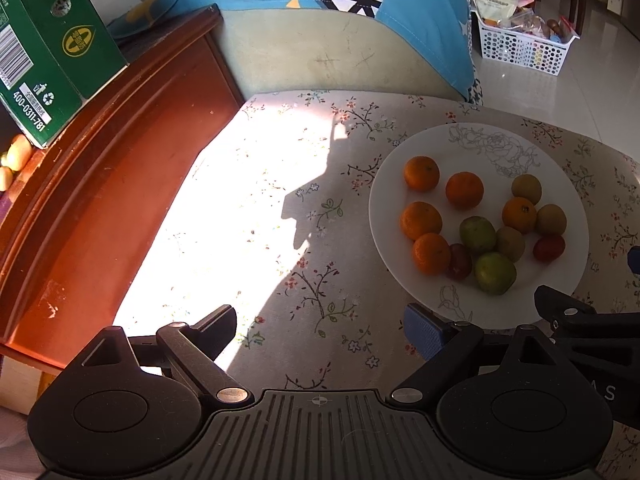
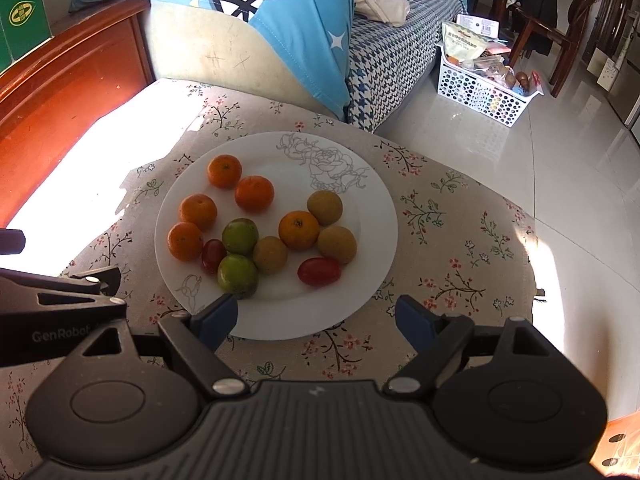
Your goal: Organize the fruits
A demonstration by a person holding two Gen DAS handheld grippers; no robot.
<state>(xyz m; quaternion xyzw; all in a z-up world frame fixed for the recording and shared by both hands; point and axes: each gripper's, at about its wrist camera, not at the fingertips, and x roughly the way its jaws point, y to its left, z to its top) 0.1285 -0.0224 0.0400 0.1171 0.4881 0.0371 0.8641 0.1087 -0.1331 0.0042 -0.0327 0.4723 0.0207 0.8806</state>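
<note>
A white plate [image 2: 372,216] [image 1: 472,148] with a drawn rose sits on the floral cloth. On it lie several oranges [image 2: 254,193] [image 1: 464,190], two green fruits [image 2: 237,276] [image 1: 495,273], brownish-yellow fruits [image 2: 325,207] [image 1: 526,189] and two small red fruits [image 2: 319,271] [image 1: 549,248]. My right gripper [image 2: 318,318] stands open over the plate's near rim, nothing between its fingers. My left gripper [image 1: 322,330] stands open over bare cloth, to the left of the plate; its right pad [image 1: 424,330] is close to the plate's near rim.
The floral cloth [image 2: 448,248] covers a small round table. A red wooden cabinet [image 1: 120,168] with a green carton [image 1: 48,44] stands to the left. A blue cushion [image 2: 280,16] lies behind, and a white perforated basket [image 2: 480,92] stands on the tiled floor.
</note>
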